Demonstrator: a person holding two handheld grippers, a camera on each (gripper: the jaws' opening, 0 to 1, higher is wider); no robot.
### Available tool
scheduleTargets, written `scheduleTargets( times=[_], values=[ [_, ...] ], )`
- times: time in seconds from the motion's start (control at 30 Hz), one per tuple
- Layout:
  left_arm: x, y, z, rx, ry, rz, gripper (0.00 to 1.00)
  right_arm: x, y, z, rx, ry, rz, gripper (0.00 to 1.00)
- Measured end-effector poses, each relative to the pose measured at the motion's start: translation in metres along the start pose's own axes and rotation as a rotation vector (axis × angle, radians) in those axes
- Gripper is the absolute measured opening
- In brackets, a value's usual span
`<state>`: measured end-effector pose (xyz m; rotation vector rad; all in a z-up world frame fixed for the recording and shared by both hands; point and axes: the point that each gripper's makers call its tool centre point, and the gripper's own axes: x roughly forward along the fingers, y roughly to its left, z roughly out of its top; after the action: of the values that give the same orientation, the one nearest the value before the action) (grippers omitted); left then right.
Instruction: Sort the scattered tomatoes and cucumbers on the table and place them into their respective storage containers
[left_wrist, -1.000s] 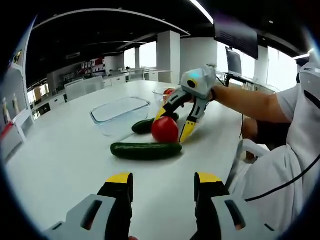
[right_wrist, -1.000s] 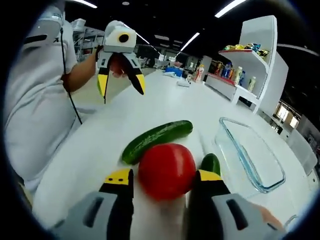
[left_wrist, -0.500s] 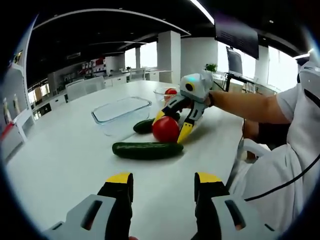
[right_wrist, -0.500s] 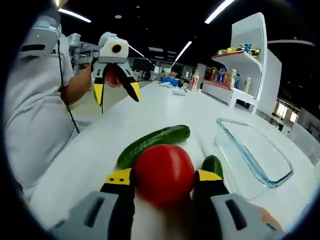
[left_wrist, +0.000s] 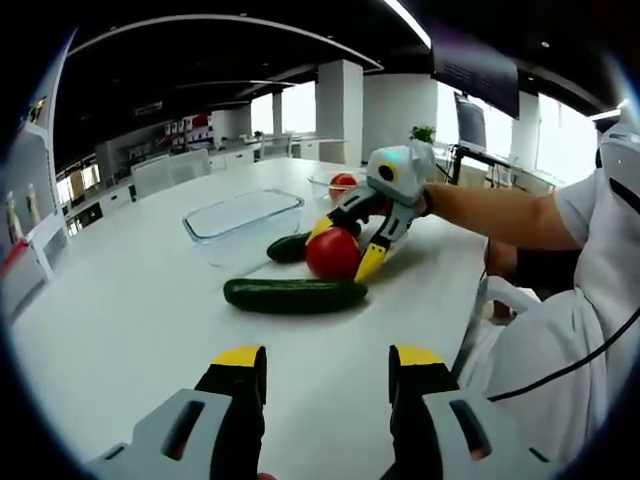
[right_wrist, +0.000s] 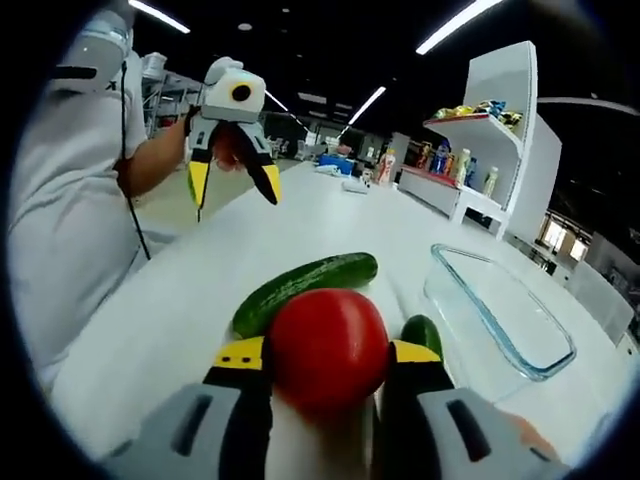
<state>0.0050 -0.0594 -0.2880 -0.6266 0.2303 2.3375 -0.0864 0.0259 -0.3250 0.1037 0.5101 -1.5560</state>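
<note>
I've got the right gripper (right_wrist: 327, 352) clamped on a red tomato (right_wrist: 328, 350), one yellow-tipped jaw on each side; from the left gripper view I see the same gripper (left_wrist: 344, 249) reaching in from the right w/ that tomato (left_wrist: 333, 253) between its tips, low over the white worktop (left_wrist: 130, 320); can't tell if the tomato touches the surface or sits just off it.

Left gripper (left_wrist: 326, 357) is spread wide, nothing between the jaws; in the right gripper view it (right_wrist: 234, 187) hangs in the air at upper left, jaws apart, held by a person's hand and forearm, white sleeve behind.

Long cucumber (left_wrist: 294, 295) lies flat on the worktop just on the near side of the tomato in the left gripper view; in the right gripper view it (right_wrist: 305, 291) runs diagonally beyond the tomato; a 2nd cucumber (left_wrist: 291, 247) pokes out beside the tomato, its end (right_wrist: 422, 334) showing at my right jaw.

Clear glass container (left_wrist: 243, 219) sits near the cucumbers, nothing in it; rim (right_wrist: 497, 315) on the right side of the right gripper view; a small clear bowl (left_wrist: 324, 185) w/ another tomato (left_wrist: 342, 182) in it stands beyond the right gripper.
</note>
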Motion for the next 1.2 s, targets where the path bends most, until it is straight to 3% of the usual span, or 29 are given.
scheduleTargets(
  times=[0.2, 0.8, 1.2],
  values=[
    [0.004, 0.002, 0.003, -0.007, -0.025, -0.004, 0.49, 0.0, -0.002, 0.0, 0.022, -0.003, -0.022, 0.42],
    [0.012, -0.002, -0.003, -0.001, 0.0, -0.027, 0.49, -0.003, -0.012, -0.002, 0.006, 0.016, -0.078, 0.41],
    [0.015, -0.002, -0.003, 0.003, 0.01, -0.027, 0.49, -0.008, -0.015, -0.006, 0.055, 0.01, -0.098, 0.4]
  ],
)
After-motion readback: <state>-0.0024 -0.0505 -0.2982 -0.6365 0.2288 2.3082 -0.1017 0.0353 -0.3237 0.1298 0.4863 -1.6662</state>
